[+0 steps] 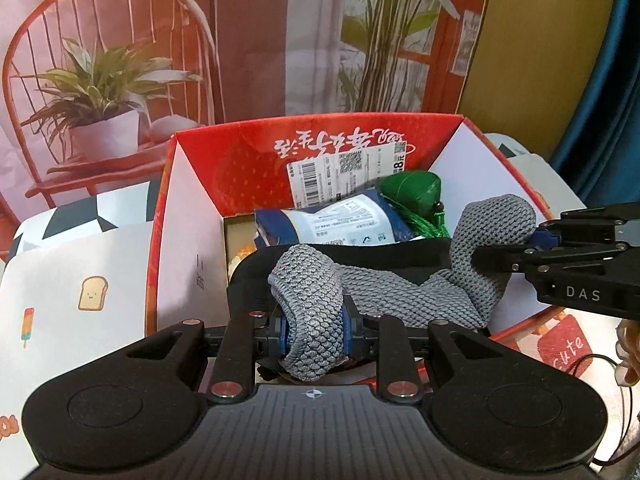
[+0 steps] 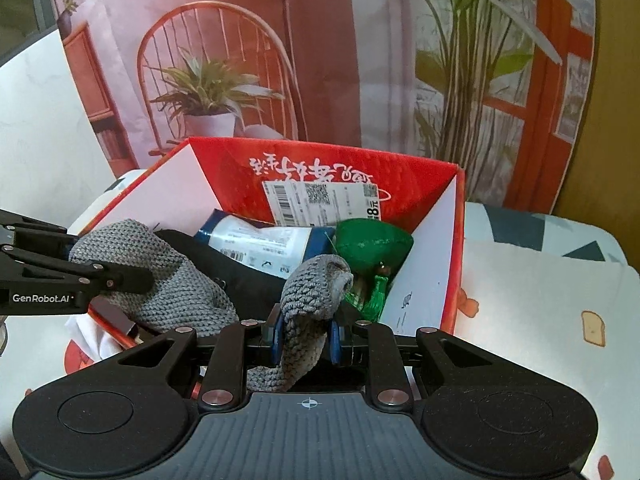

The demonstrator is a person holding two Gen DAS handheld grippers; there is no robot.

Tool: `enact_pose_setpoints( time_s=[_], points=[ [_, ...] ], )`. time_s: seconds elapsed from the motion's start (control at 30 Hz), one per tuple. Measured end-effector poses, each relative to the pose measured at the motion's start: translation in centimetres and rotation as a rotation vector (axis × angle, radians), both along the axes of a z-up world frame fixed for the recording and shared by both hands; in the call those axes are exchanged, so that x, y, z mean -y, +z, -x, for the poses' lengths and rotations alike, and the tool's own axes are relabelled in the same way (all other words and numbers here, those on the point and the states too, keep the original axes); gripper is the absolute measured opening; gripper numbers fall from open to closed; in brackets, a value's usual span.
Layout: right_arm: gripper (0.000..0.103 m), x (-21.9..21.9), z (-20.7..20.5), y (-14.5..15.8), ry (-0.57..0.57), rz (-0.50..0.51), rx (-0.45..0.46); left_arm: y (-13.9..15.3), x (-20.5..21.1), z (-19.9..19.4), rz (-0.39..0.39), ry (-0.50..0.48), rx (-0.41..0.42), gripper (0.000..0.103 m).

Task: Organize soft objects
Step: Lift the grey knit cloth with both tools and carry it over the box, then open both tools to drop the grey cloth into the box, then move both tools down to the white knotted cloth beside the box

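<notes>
A grey knitted fabric piece (image 1: 400,292) hangs over the near rim of a red cardboard box (image 1: 240,168). My left gripper (image 1: 313,328) is shut on one end of it. My right gripper (image 2: 303,336) is shut on the other end (image 2: 312,292); it shows at the right of the left wrist view (image 1: 516,254). The left gripper shows at the left of the right wrist view (image 2: 132,278) on the fabric (image 2: 160,272). Inside the box (image 2: 432,184) lie a black soft item (image 2: 248,276), a blue-white packet (image 2: 264,244) and a green pouch with a tassel (image 2: 368,244).
The box stands on a patterned tablecloth (image 2: 540,300) with toast and ice-lolly prints (image 1: 92,292). A printed backdrop (image 1: 160,40) of a chair and plants stands behind. A blue curtain (image 1: 600,100) hangs at the far right. A "cute" label (image 1: 564,348) lies beside the box.
</notes>
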State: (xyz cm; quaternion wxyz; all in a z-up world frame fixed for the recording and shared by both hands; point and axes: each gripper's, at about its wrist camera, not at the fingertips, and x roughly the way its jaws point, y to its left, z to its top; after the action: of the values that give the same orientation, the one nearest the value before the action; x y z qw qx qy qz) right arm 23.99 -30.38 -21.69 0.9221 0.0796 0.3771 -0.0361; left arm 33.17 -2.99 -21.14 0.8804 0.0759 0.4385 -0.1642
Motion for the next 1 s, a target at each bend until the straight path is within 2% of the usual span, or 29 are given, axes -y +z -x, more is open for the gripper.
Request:
enact_pose_setpoints(
  time_s=[0.33, 0.4, 0.47, 0.5, 0.57, 0.63, 0.67, 0.73, 0.8, 1.0],
  points=[
    [0.02, 0.0, -0.4, -0.3, -0.006, -0.002, -0.02, -0.4, 0.5, -0.3, -0.028, 0.005, -0.009, 0.027],
    [0.021, 0.0, -0.5, -0.2, -0.011, 0.004, -0.019, -0.3, 0.5, -0.2, -0.042, 0.002, 0.004, 0.035],
    [0.027, 0.0, -0.5, -0.1, -0.022, 0.018, -0.01, 0.0, 0.5, -0.1, -0.055, -0.004, 0.025, 0.053],
    [0.032, 0.0, -0.4, 0.1, -0.028, 0.026, -0.001, 0.3, 0.4, 0.0, -0.054, -0.006, 0.04, 0.057],
    [0.035, 0.1, -0.2, 0.4, -0.043, 0.04, 0.023, 1.0, 0.3, 0.1, -0.046, -0.005, 0.068, 0.068],
    [0.039, 0.2, 0.0, 0.8, -0.055, 0.059, 0.042, 1.8, 0.2, 0.3, -0.04, -0.001, 0.099, 0.075],
    [0.047, 0.2, 0.1, 1.0, -0.064, 0.074, 0.055, 2.4, 0.1, 0.5, -0.033, 0.0, 0.119, 0.078],
    [0.059, 0.3, 0.5, 1.7, -0.077, 0.101, 0.095, 3.4, -0.2, 0.9, -0.02, 0.004, 0.157, 0.084],
    [0.063, 0.3, 1.0, 2.4, -0.088, 0.123, 0.131, 4.4, -1.0, 1.7, 0.006, 0.016, 0.2, 0.087],
    [0.064, -0.9, 4.5, 3.9, -0.048, 0.129, 0.244, 5.4, -5.1, 5.9, 0.13, 0.075, 0.269, 0.088]
  ],
)
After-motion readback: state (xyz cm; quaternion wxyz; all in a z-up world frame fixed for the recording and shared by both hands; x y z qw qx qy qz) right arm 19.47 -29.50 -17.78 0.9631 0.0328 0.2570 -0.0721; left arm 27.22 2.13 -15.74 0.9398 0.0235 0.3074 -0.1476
